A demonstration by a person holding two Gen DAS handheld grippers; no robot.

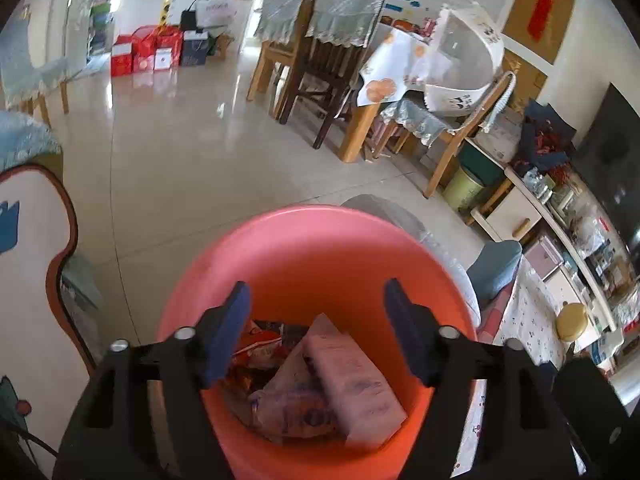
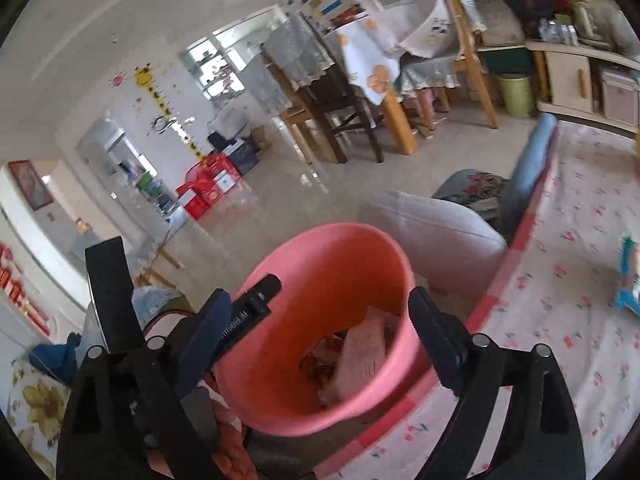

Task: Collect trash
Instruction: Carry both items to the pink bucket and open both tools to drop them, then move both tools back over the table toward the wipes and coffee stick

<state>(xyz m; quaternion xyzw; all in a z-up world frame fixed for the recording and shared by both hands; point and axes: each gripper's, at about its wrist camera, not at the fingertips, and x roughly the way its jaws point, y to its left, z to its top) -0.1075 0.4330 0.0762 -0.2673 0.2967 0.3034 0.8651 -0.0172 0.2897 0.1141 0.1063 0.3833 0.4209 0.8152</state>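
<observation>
2 grippers hang over 1 pink bucket (image 1: 320,264), and both stand wide apart with nothing between their pads. In the left wrist view the left gripper (image 1: 318,296) is spread across the bucket's mouth, its blue pads at 9 and 3 o'clock of the opening, each just inside the rim line. The bucket fills the lower middle of that view, from the centre down to 6 o'clock.

Inside the bucket lies the trash: a pale pink packet (image 1: 356,384) tilted on its edge at 5 o'clock of the bucket floor, a crumpled white wrapper with purple print (image 1: 288,404) touching its left side, and a red-orange wrapper (image 1: 256,344) at 10 o'clock of the heap, partly behind the left pad.

In the right wrist view the right gripper (image 2: 320,312) is equally open. The bucket (image 2: 332,264) sits between its fingers, tipped so its mouth faces up toward 1 o'clock. The pink packet (image 2: 360,352) and the reddish wrappers (image 2: 320,356) rest low in it. Part of the left gripper's black body (image 2: 248,312) crosses the bucket rim at 9 o'clock, just beside the right gripper's left pad.

A floral sheet (image 2: 560,280) spreads from 3 to 5 o'clock, with a blue-green packet (image 2: 630,276) lying on it at the 3 o'clock edge. A grey cushion (image 2: 436,232) sits just behind the bucket at 1 o'clock. Dining chairs and a table (image 1: 360,80) stand well apart at 12 to 1 o'clock in the left wrist view.
</observation>
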